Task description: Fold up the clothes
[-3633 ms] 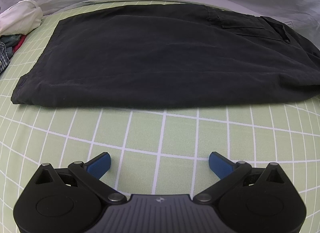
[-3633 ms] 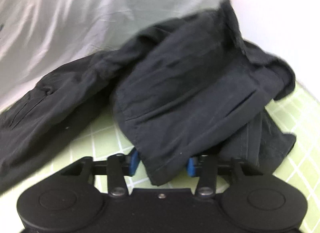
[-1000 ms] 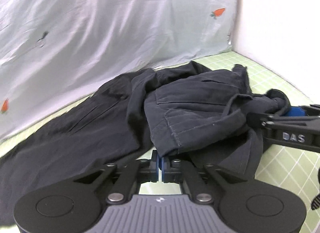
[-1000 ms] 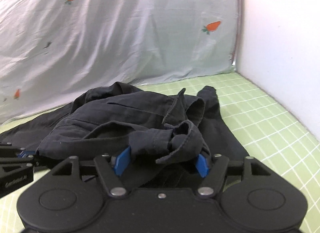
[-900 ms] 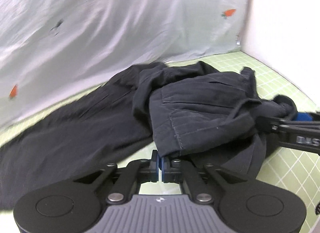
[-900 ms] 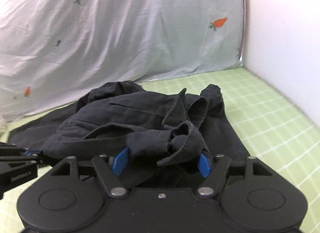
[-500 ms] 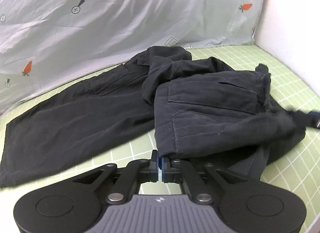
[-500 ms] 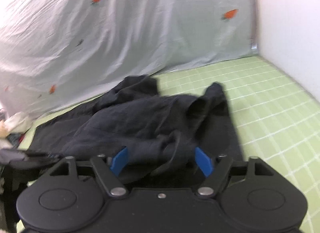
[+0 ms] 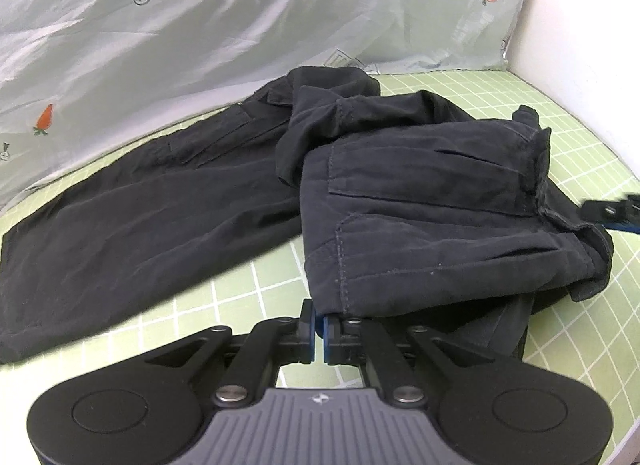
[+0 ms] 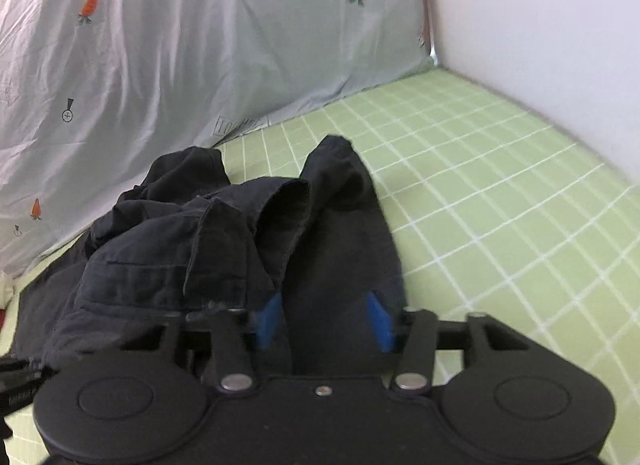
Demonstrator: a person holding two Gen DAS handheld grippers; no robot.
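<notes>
While my left gripper (image 9: 319, 332) is clenched on the near corner of the dark trousers (image 9: 420, 217), my right gripper (image 10: 322, 315) is closing with cloth between its pads, not yet pressed. The trousers lie half folded on the green checked sheet (image 10: 500, 201). Next I should grip firmly, then carry this end leftward.

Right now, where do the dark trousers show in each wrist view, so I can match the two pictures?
Left wrist: dark trousers fill the centre, stretching left, a corner pinched in the left gripper.
Right wrist: bunched lower left of centre, cloth between the closing right gripper.
Shared landmark: carrot-print sheet behind.
</notes>
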